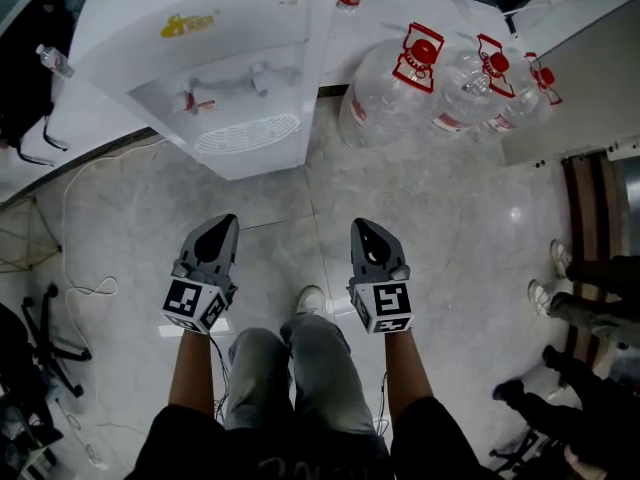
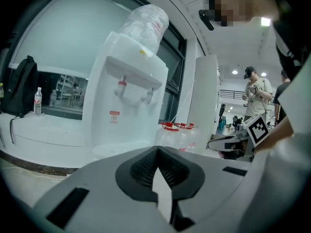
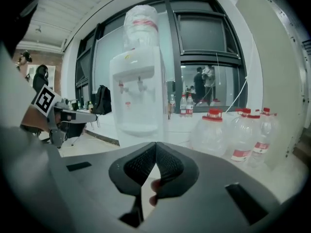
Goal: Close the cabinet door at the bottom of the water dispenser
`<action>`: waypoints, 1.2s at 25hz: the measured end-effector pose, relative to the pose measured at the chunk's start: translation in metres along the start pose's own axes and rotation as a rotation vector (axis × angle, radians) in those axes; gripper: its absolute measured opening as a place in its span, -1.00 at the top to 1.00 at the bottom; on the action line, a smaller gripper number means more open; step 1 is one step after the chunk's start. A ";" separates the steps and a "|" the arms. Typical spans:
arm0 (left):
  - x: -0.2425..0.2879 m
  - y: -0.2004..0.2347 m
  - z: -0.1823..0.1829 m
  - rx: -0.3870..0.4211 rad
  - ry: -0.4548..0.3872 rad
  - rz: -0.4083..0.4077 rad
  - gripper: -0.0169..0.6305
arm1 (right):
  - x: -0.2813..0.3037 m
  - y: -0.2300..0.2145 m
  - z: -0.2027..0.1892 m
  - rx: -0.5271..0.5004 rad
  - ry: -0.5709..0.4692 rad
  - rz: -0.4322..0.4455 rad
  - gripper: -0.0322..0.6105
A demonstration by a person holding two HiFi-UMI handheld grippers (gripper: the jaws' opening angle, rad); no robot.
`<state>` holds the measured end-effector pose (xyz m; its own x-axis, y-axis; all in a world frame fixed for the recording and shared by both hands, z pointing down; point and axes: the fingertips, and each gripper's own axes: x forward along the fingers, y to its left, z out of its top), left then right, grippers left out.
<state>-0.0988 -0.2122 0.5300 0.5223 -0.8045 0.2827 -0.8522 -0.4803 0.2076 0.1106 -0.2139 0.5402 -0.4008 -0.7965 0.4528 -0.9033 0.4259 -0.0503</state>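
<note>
One white water dispenser point(image 1: 215, 58) stands far, left of clear jugs point(image 1: 400, 88); its bottom cabinet door cannot be made out. Nearer, the left gripper point(image 1: 222, 226) and right gripper point(image 1: 366, 230) hover side by side, both closed and empty.

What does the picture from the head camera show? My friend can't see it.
Seen from above, a person holds the left tool and right tool side by side over their legs, both shut and empty. Ahead stands a white water dispenser, with red-capped clear jugs to its right.
</note>
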 end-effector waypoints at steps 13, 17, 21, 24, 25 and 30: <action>-0.106 -0.043 0.165 -0.004 0.009 0.081 0.91 | -0.095 0.044 0.175 -0.051 -0.018 0.039 0.86; -0.146 -0.052 0.210 -0.019 -0.022 0.109 0.91 | -0.129 0.068 0.214 -0.087 -0.014 0.059 0.86; -0.191 -0.058 0.249 -0.028 -0.043 0.149 0.91 | -0.164 0.087 0.258 -0.064 -0.047 0.057 0.86; -0.224 -0.070 0.277 -0.017 -0.058 0.166 0.91 | -0.196 0.096 0.286 -0.080 -0.064 0.034 0.86; -0.234 -0.074 0.284 -0.012 -0.065 0.165 0.91 | -0.206 0.099 0.294 -0.082 -0.072 0.029 0.86; -0.270 -0.087 0.312 0.016 -0.097 0.169 0.91 | -0.240 0.118 0.314 -0.105 -0.086 0.032 0.86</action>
<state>-0.1753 -0.0626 0.1431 0.3665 -0.9039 0.2205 -0.9285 -0.3400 0.1494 0.0525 -0.1078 0.1461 -0.4451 -0.8135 0.3743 -0.8706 0.4910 0.0318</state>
